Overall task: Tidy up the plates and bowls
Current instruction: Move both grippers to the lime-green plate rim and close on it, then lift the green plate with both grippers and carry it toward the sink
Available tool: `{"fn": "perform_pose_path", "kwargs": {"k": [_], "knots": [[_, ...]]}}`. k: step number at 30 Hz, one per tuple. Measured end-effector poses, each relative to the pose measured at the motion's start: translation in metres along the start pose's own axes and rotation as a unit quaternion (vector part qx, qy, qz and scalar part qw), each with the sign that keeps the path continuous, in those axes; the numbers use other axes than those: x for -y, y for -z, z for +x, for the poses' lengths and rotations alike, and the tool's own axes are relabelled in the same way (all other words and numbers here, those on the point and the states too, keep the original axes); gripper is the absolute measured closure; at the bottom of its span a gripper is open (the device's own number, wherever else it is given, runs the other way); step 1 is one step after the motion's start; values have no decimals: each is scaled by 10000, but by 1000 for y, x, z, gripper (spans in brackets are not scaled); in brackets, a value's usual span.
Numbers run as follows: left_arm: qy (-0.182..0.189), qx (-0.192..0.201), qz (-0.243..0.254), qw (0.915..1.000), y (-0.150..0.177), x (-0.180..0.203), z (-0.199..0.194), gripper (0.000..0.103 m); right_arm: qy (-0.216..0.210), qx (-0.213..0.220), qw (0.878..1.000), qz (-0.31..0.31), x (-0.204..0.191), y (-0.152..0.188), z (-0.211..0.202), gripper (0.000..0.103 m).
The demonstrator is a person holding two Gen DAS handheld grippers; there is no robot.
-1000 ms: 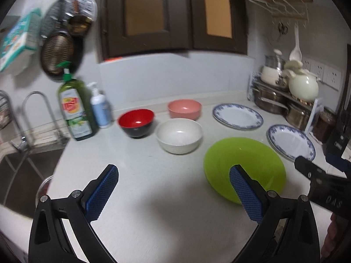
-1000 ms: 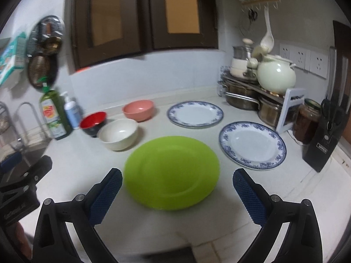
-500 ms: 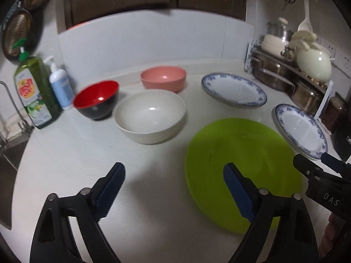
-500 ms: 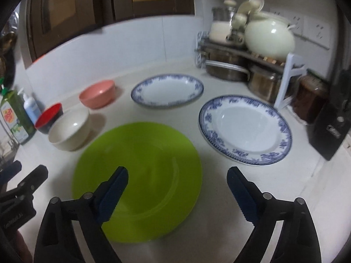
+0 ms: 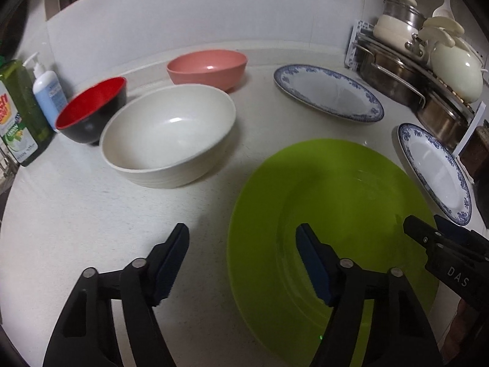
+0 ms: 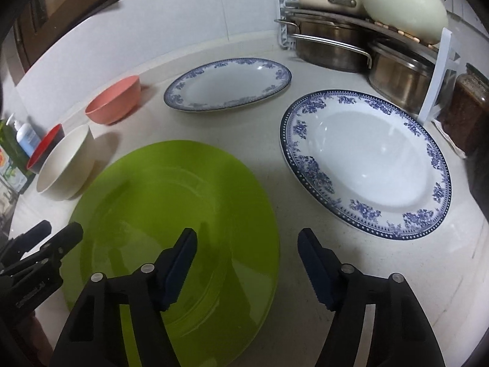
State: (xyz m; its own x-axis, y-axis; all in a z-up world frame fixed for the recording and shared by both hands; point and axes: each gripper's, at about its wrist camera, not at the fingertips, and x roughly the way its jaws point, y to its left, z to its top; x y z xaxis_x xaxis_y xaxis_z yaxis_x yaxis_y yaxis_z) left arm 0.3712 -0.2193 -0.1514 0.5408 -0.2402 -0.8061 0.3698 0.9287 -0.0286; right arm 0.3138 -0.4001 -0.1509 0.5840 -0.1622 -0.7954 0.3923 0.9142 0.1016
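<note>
Left gripper [image 5: 241,260] and right gripper [image 6: 247,258] both hang low with jaws wide, holding nothing, each straddling an opposite edge of the green plate [image 6: 171,229] lying flat on the white bench [image 5: 76,214]. Beyond: cream bowl [image 5: 168,136], red-and-black bowl [image 5: 91,108], pink bowl [image 5: 207,67]; two blue-rimmed plates [image 6: 366,159] [image 6: 227,84] rightward.

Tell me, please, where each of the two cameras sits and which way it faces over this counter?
Left wrist: on the left gripper, low over the counter, facing the backsplash; open fingers straddle the green plate's left rim, cream bowl ahead; the right gripper's tip intrudes at right.
Right wrist: on the right gripper, facing likewise; open fingers straddle the green plate's right rim, near blue-rimmed plate ahead; the left gripper's tip shows at left.
Shared: green plate, all three bowls, both blue-rimmed plates, pot rack.
</note>
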Motion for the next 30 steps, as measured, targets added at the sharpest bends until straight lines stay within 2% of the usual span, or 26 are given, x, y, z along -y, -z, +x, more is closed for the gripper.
{"fn": "perform_pose_path", "kwargs": {"k": [7,14,16,30], "knots": [[204,-561,107,9982,-4,4,9,56,-47,-369,9993,-33,3,-5,6,53],[232,-702,162,9971,-6,6,12,60,-94,-729,9970,-252,2,-11,12,57],[254,-715,132,9970,-7,4,11,63,-117,-755,9967,-274,1,-12,11,60],[301,-715,-54,9970,-6,-6,3,65,8,-862,9958,-305,-5,-13,5,61]]}}
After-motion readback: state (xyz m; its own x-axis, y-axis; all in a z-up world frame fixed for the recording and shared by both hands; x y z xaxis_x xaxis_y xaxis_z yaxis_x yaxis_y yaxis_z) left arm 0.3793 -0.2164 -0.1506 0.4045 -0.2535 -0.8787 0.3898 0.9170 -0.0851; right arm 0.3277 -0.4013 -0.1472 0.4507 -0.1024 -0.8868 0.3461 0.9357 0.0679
